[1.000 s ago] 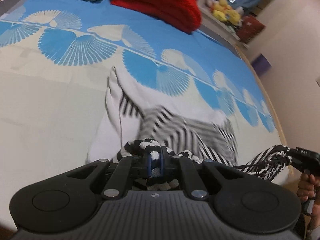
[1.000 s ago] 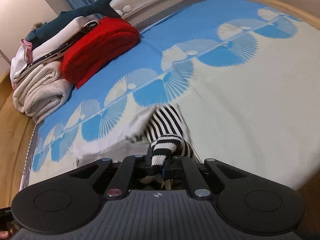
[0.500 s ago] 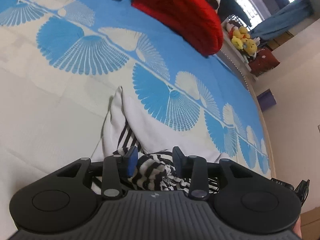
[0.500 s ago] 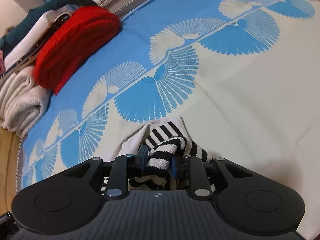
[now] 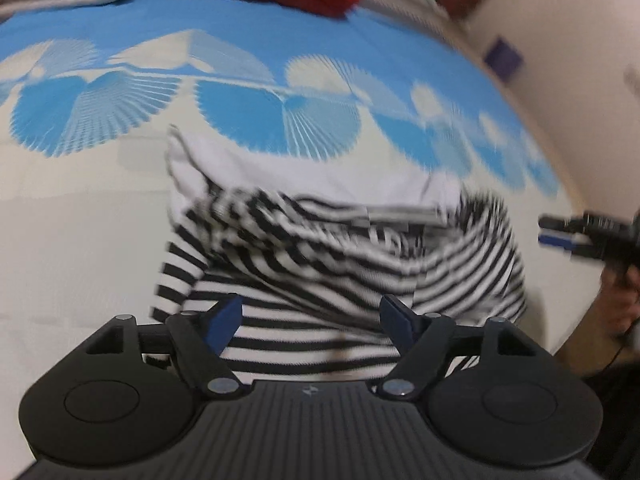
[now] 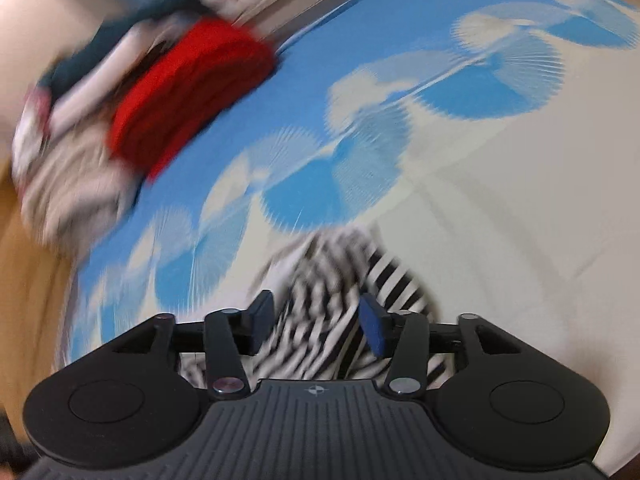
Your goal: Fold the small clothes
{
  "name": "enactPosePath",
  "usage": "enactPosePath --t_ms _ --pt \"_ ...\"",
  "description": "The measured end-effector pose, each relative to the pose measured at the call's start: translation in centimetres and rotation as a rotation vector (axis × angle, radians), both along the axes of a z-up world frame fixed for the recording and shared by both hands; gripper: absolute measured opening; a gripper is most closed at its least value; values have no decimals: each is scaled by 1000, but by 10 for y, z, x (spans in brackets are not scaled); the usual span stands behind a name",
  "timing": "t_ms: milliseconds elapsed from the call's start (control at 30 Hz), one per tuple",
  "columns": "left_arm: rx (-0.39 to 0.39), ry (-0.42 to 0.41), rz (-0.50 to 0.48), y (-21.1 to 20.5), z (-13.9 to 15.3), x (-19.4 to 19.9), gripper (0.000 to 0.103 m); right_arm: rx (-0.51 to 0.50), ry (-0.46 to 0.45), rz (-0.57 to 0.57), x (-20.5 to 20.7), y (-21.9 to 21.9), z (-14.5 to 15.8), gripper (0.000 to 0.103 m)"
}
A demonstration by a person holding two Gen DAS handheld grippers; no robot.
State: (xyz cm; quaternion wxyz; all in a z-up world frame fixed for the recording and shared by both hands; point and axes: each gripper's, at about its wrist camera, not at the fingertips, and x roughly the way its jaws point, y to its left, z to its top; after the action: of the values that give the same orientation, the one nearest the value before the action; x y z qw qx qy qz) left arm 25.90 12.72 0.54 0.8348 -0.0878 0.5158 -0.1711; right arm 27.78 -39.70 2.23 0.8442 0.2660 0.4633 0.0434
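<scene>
Blue-white fan-print bedspread [image 5: 120, 208] — pale wall [image 5: 568, 40], wood bed frame [image 6: 24, 280]
</scene>
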Motion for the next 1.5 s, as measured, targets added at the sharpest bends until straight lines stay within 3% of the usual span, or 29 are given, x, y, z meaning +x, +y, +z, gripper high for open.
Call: enactPosePath --t_ms 100,233,267,300,367,400,500,633,700,767,800,833,900,967,1000,1033,1067,1100,1133,1200,1333,1467,1500 --pt "42 -2 -54 -25 -12 3 80 -77 54 149 4 33 -11 56" --pt "88 -25 -76 -48 -27 10 79 -188 150 238 12 66 -37 55" --pt "94 -37 -69 -51 -30 12 68 -211 166 248 13 71 -42 54" --pt "103 -33 -60 -53 -34 16 35 -235 168 248 14 74 -45 51" --pt "76 -8 -39 -54 -38 27 1 -273 149 228 18 78 -47 23" --pt "57 -32 -19 -52 -36 31 1 -268 132 213 21 78 -44 3" --pt "52 -151 65 -40 -18 45 1 -199 20 141 27 72 -29 1" --pt "-41 -266 253 -10 -2 66 1 -127 -182 39 33 60 -4 1" --pt "-51 -263 294 -5 -5 77 1 -120 -258 -9 40 57 2 0" --pt "-67 -175 270 -8 -19 91 6 -145 -310 -62 49 57 6 0" --pt "-59 -105 234 -12 -29 99 15 -158 -309 -72 55 58 5 0" --pt "-33 -50 202 -14 -37 105 18 -191 -285 -68 63 61 0 0" --pt "20 -46 215 -8 -37 107 22 -217 -208 -34 77 63 -13 3" --pt "-49 -79 252 10 -27 105 33 -159 -164 -36 84 56 -19 3" --pt "-88 -101 278 21 -20 103 43 -135 -155 -27 87 52 -19 10" --pt "-107 -120 306 32 -16 102 48 -117 -149 -10 89 49 -19 25" --pt "-108 -132 331 40 -14 102 55 -109 -141 15 89 47 -20 34" --pt "-100 -134 354 48 -15 102 58 -108 -130 46 89 46 -22 48" --pt "-91 -120 374 56 -19 104 59 -115 -110 88 89 48 -26 54" --pt "-81 -65 390 64 -29 108 60 -166 -38 202 87 61 -37 54" --pt "-21 -10 305 55 -44 112 71 -425 45 425 75 94 -62 54" --pt "66 -19 217 36 -58 116 72 -507 6 453 68 104 -59 50" --pt "83 -23 207 31 -61 115 72 -504 -2 445 69 105 -58 41"
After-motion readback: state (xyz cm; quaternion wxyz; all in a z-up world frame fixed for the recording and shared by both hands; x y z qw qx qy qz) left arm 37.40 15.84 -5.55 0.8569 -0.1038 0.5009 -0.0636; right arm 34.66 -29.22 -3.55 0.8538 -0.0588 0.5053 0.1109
